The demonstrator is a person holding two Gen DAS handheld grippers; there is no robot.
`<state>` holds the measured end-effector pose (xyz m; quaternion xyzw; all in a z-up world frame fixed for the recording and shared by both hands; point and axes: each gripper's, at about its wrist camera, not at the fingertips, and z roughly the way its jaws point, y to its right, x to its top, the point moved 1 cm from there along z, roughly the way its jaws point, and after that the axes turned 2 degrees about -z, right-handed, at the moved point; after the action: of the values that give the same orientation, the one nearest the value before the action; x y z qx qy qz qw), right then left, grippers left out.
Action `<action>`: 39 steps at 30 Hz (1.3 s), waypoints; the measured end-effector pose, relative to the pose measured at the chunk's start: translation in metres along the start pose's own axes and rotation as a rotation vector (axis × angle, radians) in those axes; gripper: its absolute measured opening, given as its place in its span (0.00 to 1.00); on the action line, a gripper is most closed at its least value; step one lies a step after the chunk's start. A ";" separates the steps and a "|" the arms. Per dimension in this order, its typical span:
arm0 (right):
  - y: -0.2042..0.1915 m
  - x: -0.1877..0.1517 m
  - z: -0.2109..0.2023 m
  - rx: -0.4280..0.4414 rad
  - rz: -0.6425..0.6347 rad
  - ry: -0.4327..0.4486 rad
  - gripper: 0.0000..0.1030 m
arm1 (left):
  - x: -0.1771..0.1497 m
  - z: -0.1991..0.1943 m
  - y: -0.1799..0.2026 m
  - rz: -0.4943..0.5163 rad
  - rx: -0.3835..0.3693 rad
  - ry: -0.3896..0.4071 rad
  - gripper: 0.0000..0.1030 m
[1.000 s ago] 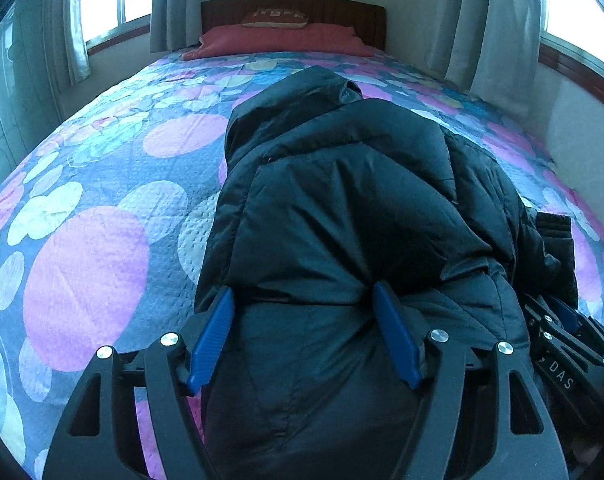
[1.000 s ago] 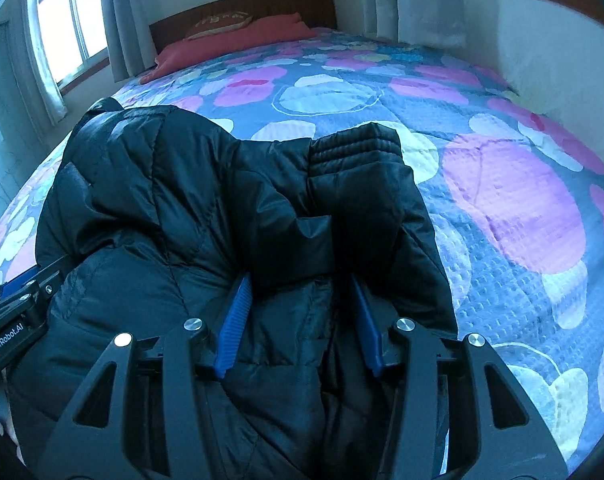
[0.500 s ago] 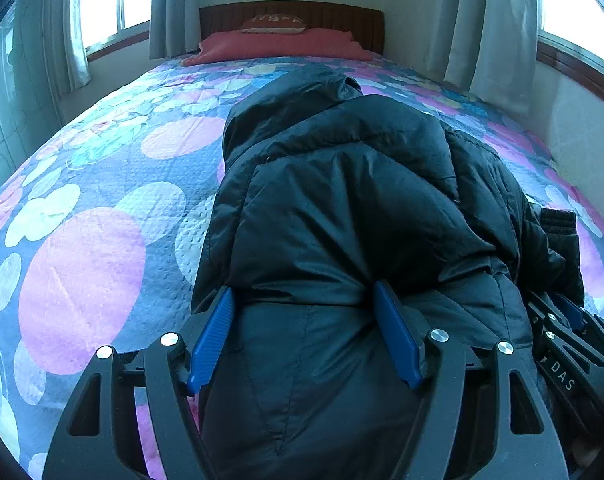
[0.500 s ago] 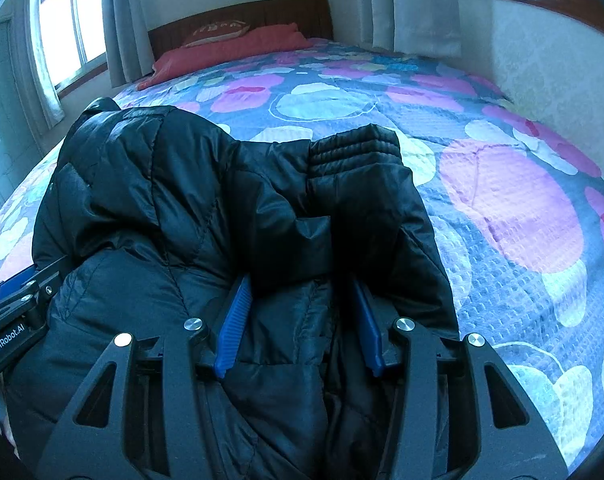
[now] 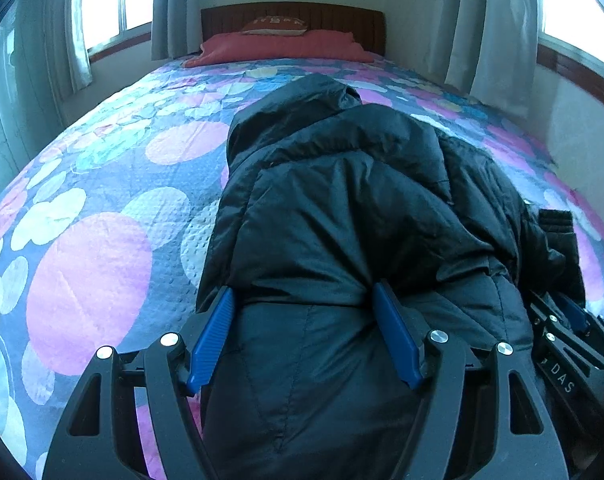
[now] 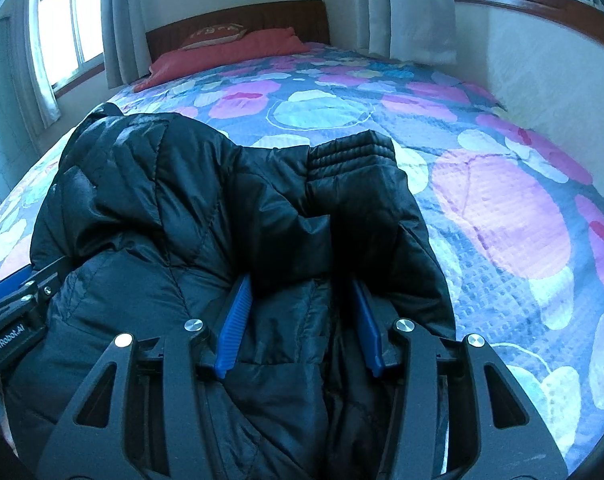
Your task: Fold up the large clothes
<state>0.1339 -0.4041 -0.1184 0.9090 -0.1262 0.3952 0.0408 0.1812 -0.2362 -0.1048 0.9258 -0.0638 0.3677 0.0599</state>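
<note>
Gripping black jacket (image 5: pixel 342 240) at near hem: thick bunch clenched between fingers of left gripper (image 5: pixel 306 336), thinner bunch by right gripper (image 6: pixel 302 316). Jacket lies lengthwise on bed (image 5: pixel 93 208). Little changed since second ago; hem lifted slightly, fold toward hood (image 5: pixel 302 108) judged pending.

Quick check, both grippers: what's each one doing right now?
Left gripper: closed on a thick bunch of the black jacket.
Right gripper: closed on the jacket's near edge too.
</note>
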 end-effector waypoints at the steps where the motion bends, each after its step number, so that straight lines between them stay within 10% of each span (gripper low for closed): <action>1: 0.001 0.001 -0.001 -0.003 0.000 -0.001 0.48 | 0.001 -0.002 -0.001 -0.004 -0.003 -0.004 0.68; 21: 0.035 0.021 -0.048 0.058 0.122 0.051 0.68 | -0.002 -0.046 -0.078 -0.409 0.058 0.015 0.73; 30: 0.073 0.027 -0.021 0.212 0.341 -0.011 0.76 | -0.023 -0.010 -0.115 -0.731 -0.101 -0.154 0.73; 39: 0.102 0.017 0.029 0.383 0.559 -0.113 0.81 | -0.030 0.004 -0.116 -0.863 -0.163 -0.154 0.78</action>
<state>0.1391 -0.5112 -0.1287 0.8509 -0.2959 0.3566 -0.2476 0.1814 -0.1200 -0.1357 0.8846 0.2954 0.2328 0.2758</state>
